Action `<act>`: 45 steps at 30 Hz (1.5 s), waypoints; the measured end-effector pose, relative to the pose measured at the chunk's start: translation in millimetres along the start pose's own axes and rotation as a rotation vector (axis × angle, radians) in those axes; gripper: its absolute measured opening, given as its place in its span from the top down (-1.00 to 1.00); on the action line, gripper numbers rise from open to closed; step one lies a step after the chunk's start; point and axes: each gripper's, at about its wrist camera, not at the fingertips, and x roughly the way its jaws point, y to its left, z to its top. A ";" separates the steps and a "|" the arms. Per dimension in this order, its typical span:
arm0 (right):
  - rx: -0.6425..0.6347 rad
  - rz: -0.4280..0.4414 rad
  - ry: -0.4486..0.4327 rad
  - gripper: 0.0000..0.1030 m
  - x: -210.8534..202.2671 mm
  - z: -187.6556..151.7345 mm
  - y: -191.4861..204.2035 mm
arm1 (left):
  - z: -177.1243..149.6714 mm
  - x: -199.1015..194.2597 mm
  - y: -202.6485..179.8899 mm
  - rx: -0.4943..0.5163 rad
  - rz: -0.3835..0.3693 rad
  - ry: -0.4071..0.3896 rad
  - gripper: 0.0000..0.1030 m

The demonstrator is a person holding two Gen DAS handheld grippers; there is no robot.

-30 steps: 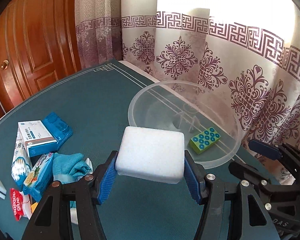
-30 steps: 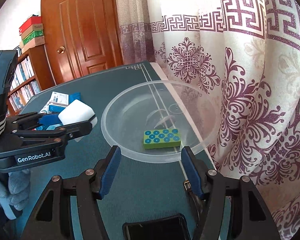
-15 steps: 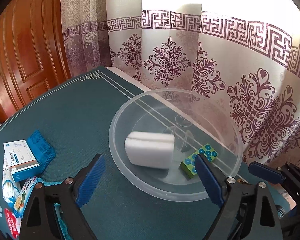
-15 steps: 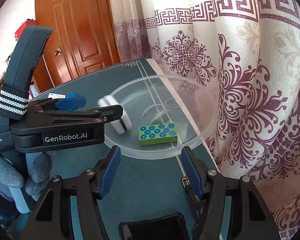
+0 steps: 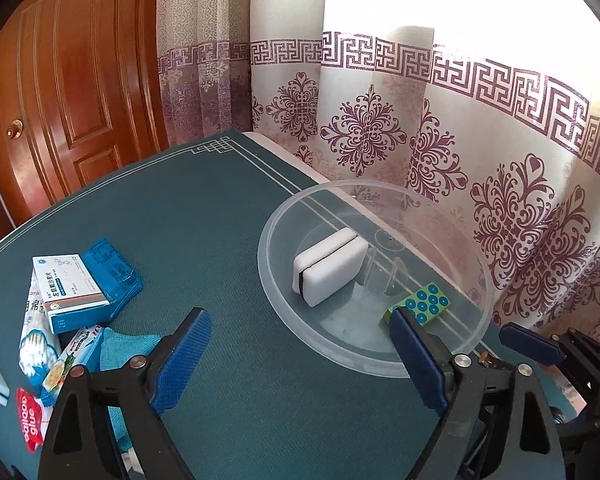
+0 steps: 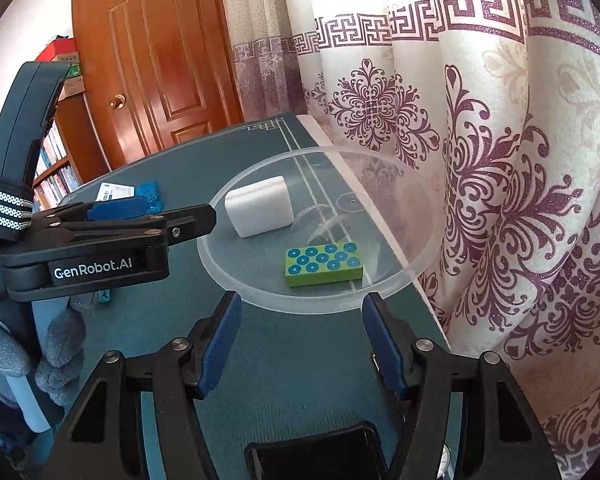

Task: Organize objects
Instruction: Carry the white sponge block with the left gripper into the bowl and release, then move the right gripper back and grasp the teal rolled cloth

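Left gripper (image 5: 300,354) was spread wide, nothing between its blue pads. White rectangular foam sponge (image 5: 330,266) lay just ahead of it inside the clear round plastic bowl (image 5: 380,362), beside a green block with blue dots (image 5: 422,308). Right gripper (image 6: 302,340) was half-open, empty, short of the bowl rim.

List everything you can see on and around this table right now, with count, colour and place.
bowl: one, clear, on table by curtain
sponge: one, white, in bowl
block: one, green with blue dots, in bowl
medicine box: one, white and blue, table's left
cotton swab pack: one, white, under the box
cloth: one, teal, beside the packs
table: one, dark teal
curtain: cream with purple pattern, behind
door: one, brown wood
left gripper: open, empty, before the bowl
right gripper: open, empty
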 end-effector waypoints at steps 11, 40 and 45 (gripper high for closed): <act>-0.009 0.022 0.010 -0.25 -2.6 -3.9 12.4 | -15.9 -12.7 21.0 -0.065 0.037 0.027 -0.87; -0.049 0.108 0.070 -0.26 6.5 -16.1 74.8 | -83.5 -61.7 136.6 -0.291 0.230 0.038 -0.90; -0.069 0.147 0.089 -0.26 13.2 -13.8 94.4 | -95.3 -63.4 146.5 -0.315 0.233 0.050 -0.90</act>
